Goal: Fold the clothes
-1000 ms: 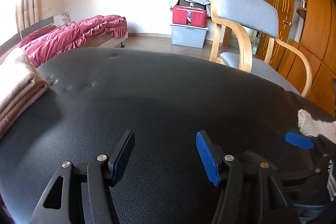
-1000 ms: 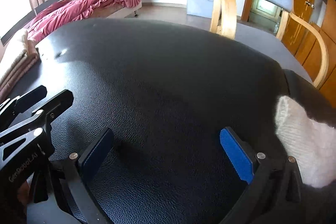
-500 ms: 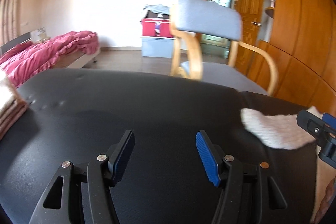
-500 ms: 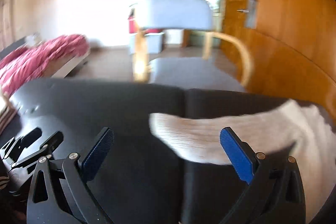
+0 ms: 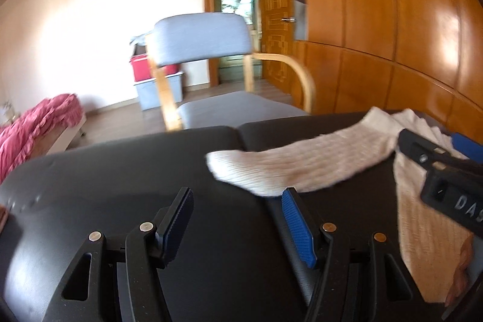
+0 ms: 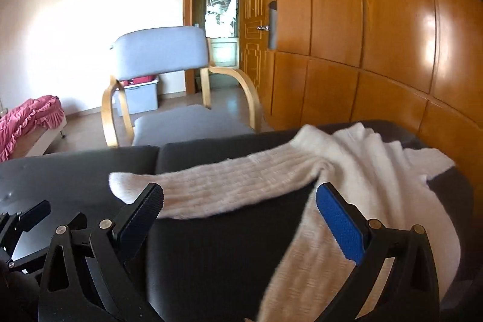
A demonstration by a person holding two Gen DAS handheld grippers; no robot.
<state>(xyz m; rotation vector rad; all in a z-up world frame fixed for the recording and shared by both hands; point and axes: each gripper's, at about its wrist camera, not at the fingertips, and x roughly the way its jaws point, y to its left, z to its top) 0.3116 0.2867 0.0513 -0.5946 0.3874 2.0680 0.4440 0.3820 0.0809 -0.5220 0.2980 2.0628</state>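
While both tongs hover low over the black padded desk [image 6: 211,261], a cream ribbed knit sweater [image 6: 362,171] lies rumpled at the desk's right end, one sleeve [image 6: 211,186] stretched leftward across the seam toward the middle and its body trailing to the near right edge. The left tongs [image 5: 238,219] stand spread wide with nothing between them, the sleeve's cuff just beyond the right-hand blue pad. The right tongs [image 6: 241,219] are likewise parted and empty, straddling the gap between sleeve and body.

The sweater is neither flat nor folded: the far shoulder is bunched in ridges, and whether its other sleeve lies under the heap I cannot tell. The risks, as I judge them:

- A grip on loose knit may take only one layer, so the garment stretches and sags rather than lifting cleanly.
- The leather-like desk looks slick; a pull on the sleeve could drag the whole body along.
- Part of the body lies at the near right edge, so a tug that way could slide it off.
- Both tongs work close together and could collide.
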